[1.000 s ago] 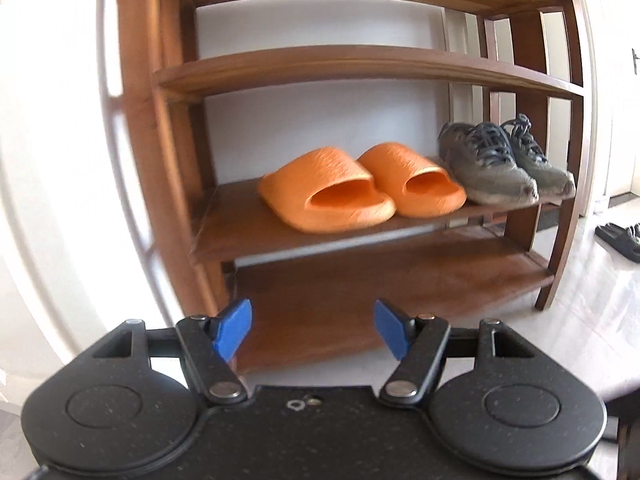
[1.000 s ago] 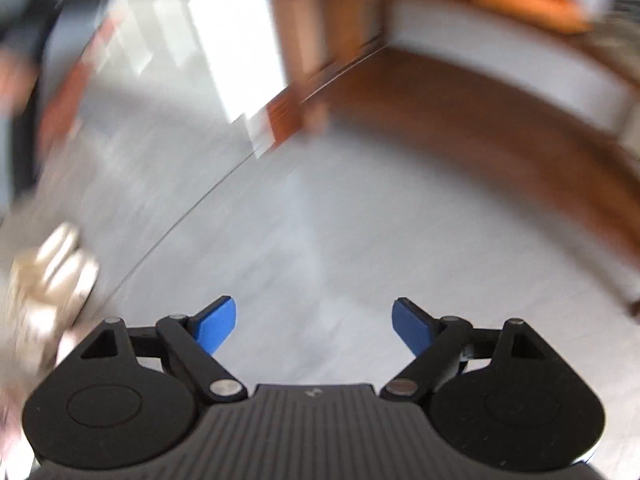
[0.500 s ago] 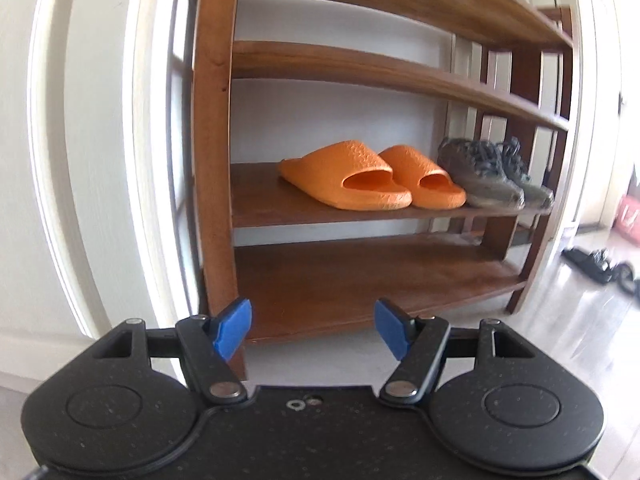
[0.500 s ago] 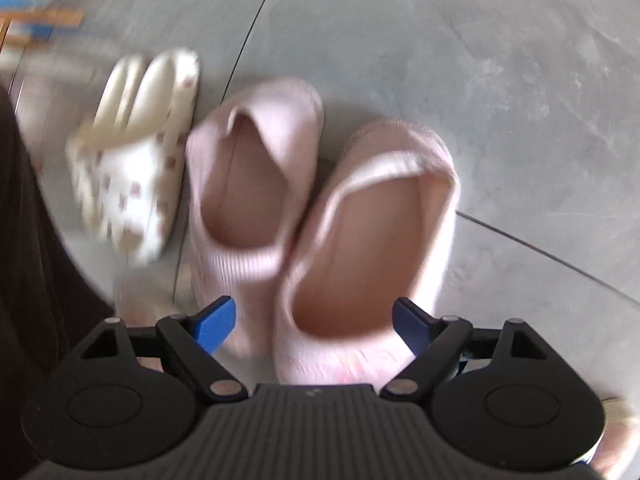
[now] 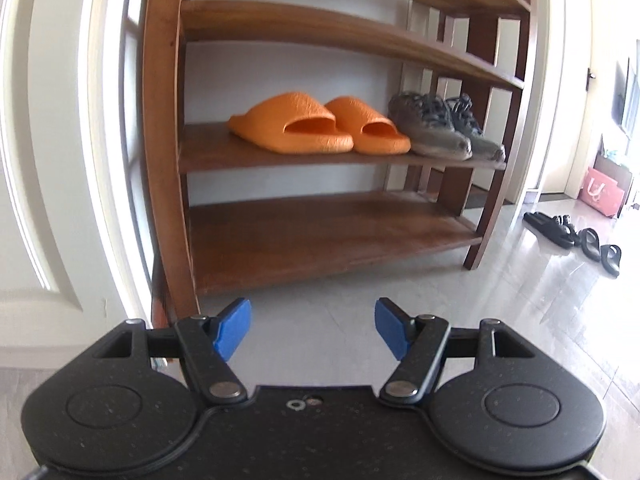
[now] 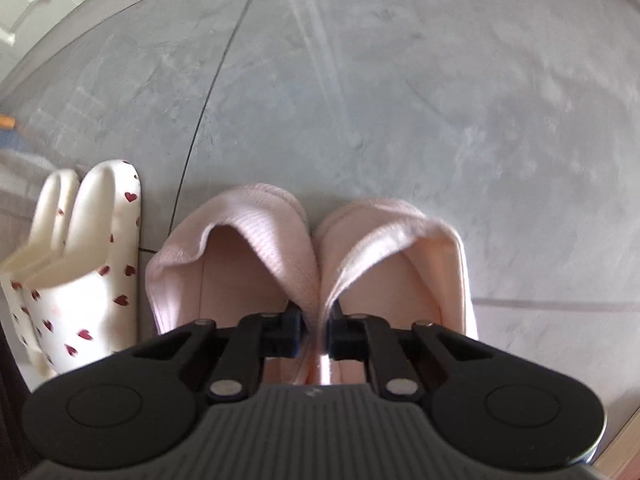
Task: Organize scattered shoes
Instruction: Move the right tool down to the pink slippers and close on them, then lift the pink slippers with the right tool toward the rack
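Two pink fabric slippers (image 6: 240,248) lie side by side on the grey floor in the right wrist view. My right gripper (image 6: 318,320) points down at them, its jaws closing on their two inner walls, which are pinched together between the pads. A white slipper with red hearts (image 6: 100,264) lies just left of the pair. In the left wrist view my left gripper (image 5: 313,326) is open and holds nothing, low in front of a wooden shoe rack (image 5: 320,236). Orange slides (image 5: 296,124) and grey sneakers (image 5: 436,128) sit on its second shelf.
The rack's bottom shelf and upper shelves hold nothing visible. A white door (image 5: 48,160) stands left of the rack. Black sandals (image 5: 560,230) lie on the floor to the right, with a pink bag (image 5: 600,192) behind them.
The right gripper swung down from the open floor onto the pink slippers and shut on their inner walls. The left gripper drifted left and lower before the rack, still open.
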A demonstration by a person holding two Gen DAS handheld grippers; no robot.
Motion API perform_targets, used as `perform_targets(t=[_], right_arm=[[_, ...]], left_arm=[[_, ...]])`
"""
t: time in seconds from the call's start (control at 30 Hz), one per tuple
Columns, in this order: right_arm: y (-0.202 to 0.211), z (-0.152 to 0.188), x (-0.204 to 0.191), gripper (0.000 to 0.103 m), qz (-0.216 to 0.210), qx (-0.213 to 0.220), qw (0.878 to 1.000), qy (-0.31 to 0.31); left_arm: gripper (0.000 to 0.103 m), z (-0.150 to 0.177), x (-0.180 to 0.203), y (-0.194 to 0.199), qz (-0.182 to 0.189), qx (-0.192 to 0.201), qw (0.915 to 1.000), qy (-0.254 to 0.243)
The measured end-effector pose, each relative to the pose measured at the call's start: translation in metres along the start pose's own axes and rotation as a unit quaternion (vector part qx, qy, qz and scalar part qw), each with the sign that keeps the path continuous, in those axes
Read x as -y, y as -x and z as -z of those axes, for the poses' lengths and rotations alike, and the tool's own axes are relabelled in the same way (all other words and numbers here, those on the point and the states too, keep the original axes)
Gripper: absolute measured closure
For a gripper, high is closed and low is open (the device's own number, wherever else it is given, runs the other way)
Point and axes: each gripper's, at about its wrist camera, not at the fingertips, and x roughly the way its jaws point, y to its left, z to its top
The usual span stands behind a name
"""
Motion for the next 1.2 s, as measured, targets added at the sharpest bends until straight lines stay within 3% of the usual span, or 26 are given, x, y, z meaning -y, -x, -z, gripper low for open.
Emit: perform_targets(t=[0.17, 0.53, 0.67, 0.8, 0.97, 1.13, 1.2], right_arm=[[0.001, -0.018, 0.015, 0.091, 0.048, 0.040, 0.998, -0.020], [0.020, -0.081, 0.086, 0.091, 0.138, 0.125, 0.981, -0.056], [0.018, -0.093, 0.094, 0.091, 0.141, 0.139, 0.979, -0.055], [0.032, -0.093, 0.097, 0.101, 0.133, 0.175, 0.974, -0.050], [0.039, -0.099, 0.088, 0.100, 0.141, 0.192, 0.971, -0.033], [0.040, -0.082, 0.097, 0.094, 0.126, 0.172, 0.968, -0.132], [0.035, -0.074, 0.106, 0.089, 0.084, 0.156, 0.965, -0.193]], left_arm=[[0.035, 0.018, 0.003, -0.002, 0.000, -0.021, 0.9997, -0.015], [0.035, 0.062, 0.008, -0.009, -0.008, -0.083, 0.9945, -0.063], [0.035, 0.074, 0.009, -0.014, -0.016, -0.101, 0.9911, -0.085], [0.035, 0.084, 0.010, -0.021, -0.014, -0.113, 0.9884, -0.099], [0.035, 0.090, 0.011, -0.028, -0.007, -0.127, 0.9859, -0.109], [0.035, 0.087, 0.009, -0.025, -0.004, -0.117, 0.9874, -0.107], [0.035, 0.086, 0.011, -0.026, -0.001, -0.113, 0.9884, -0.101]])
